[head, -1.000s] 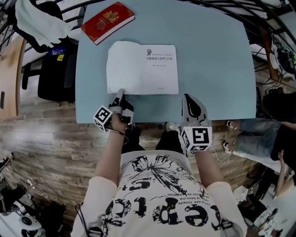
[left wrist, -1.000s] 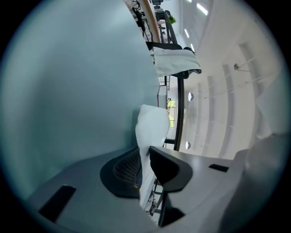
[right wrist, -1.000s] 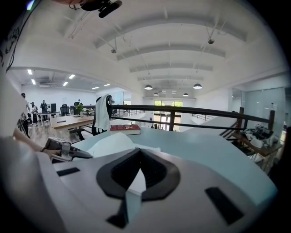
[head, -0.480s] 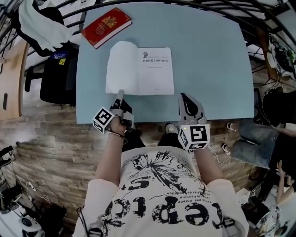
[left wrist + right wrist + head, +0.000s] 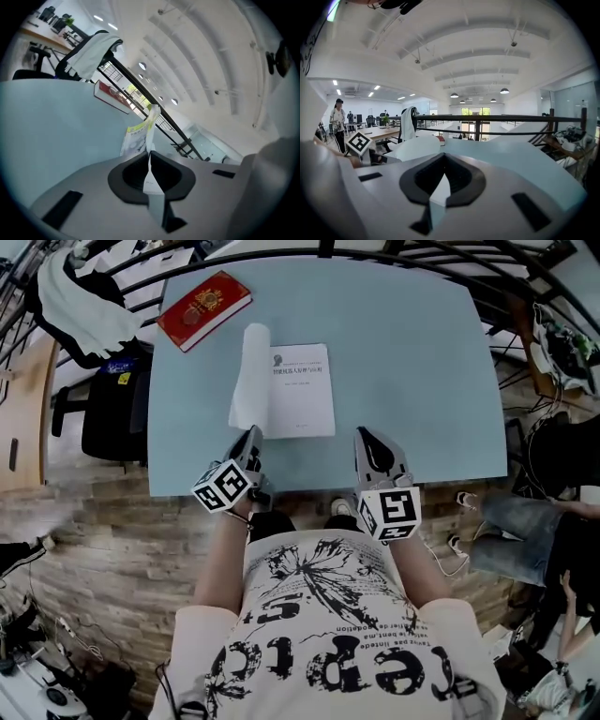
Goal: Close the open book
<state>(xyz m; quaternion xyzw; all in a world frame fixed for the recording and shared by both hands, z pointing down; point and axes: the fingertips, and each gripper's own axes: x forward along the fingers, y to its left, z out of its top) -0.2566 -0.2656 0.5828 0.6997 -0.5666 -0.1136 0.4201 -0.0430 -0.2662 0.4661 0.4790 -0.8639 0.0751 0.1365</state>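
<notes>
One red book (image 5: 202,309) at the desk's (image 5: 412,362) far-left corner, one open book (image 5: 302,390) nearer the front edge, left leaf (image 5: 247,381) lifted, left gripper (image 5: 252,435) closing on that leaf, right gripper (image 5: 367,439) pressed together, empty, over the front edge.

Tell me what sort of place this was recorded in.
Probably an open-plan office or lab: desks stand in the background, pendant lamps hang under a vaulted ceiling, and a black railing runs behind the light blue table.

No print reads clearly: the heading (image 5: 300,366) on the white open book (image 5: 302,407) is too small, and the red hardcover book's (image 5: 202,309) cover is blurred.
</notes>
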